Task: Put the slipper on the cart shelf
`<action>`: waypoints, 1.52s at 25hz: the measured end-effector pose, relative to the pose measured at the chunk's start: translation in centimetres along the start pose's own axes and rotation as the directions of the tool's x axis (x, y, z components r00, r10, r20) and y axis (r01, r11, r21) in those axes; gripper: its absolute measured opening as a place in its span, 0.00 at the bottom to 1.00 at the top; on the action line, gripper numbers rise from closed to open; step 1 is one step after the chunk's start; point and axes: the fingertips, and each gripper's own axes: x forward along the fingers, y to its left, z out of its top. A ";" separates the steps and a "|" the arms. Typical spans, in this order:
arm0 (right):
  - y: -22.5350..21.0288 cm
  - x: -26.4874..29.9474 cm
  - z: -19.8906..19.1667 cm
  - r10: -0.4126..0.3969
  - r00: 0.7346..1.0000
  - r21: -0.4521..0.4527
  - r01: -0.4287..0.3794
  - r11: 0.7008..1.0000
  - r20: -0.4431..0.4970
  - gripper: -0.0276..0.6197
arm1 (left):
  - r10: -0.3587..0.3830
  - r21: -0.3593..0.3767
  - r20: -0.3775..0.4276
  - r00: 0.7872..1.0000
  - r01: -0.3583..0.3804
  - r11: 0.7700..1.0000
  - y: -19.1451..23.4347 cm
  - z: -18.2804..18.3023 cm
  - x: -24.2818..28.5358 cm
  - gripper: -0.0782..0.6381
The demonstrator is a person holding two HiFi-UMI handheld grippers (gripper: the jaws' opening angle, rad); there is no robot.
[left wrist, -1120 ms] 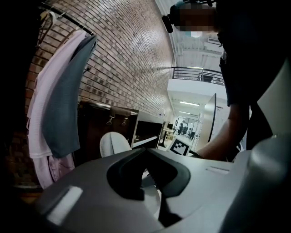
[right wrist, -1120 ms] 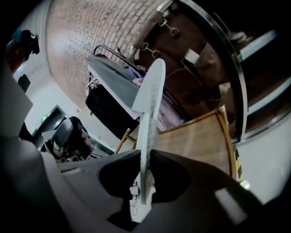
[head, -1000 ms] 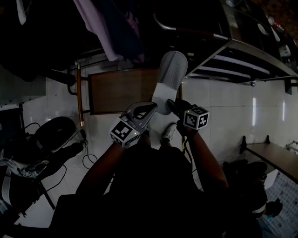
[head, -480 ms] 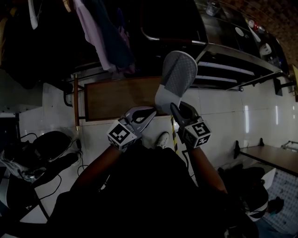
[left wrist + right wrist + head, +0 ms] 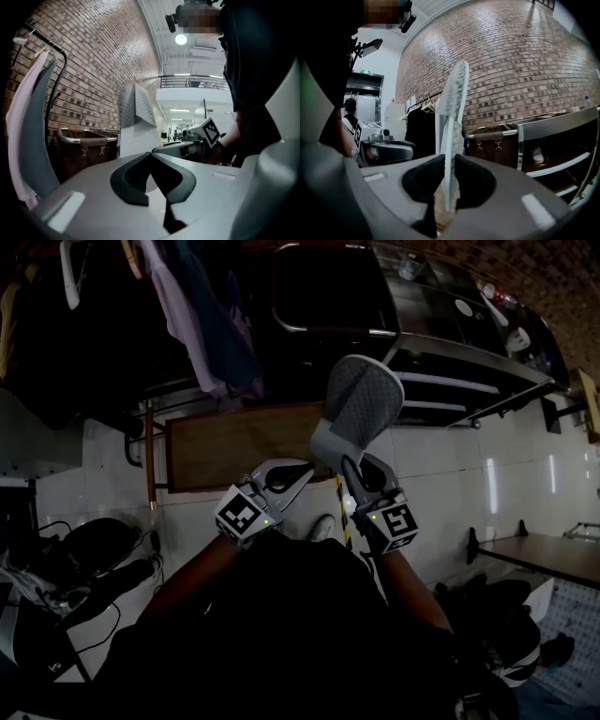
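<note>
My left hand-held gripper point(image 5: 302, 468), left of centre in the head view, has its jaws pressed together on nothing. Just right of it, my right hand-held gripper point(image 5: 356, 468) pinches the lower end of the grey slipper point(image 5: 361, 407). The slipper stands up at centre frame, in the air short of the cart shelf point(image 5: 450, 381) at upper right.

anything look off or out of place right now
Only the grey slipper: it stands on end in mid-air, pinched at its lower end by the right gripper, not yet on the cart shelf. Nothing looks spilled or damaged.
</note>
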 end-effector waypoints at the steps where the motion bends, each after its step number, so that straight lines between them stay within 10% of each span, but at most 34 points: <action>1: -0.1 -0.1 0.0 0.000 1.000 -0.002 0.000 1.000 0.001 0.14 | 0.001 0.006 -0.008 1.000 -0.001 1.000 0.0 0.1 0.2 0.11; 38: -9.0 -10.0 -4.9 -0.063 0.997 0.113 0.068 0.991 -0.049 0.14 | -0.097 0.042 -0.014 0.995 0.097 0.994 -6.4 -1.9 11.4 0.11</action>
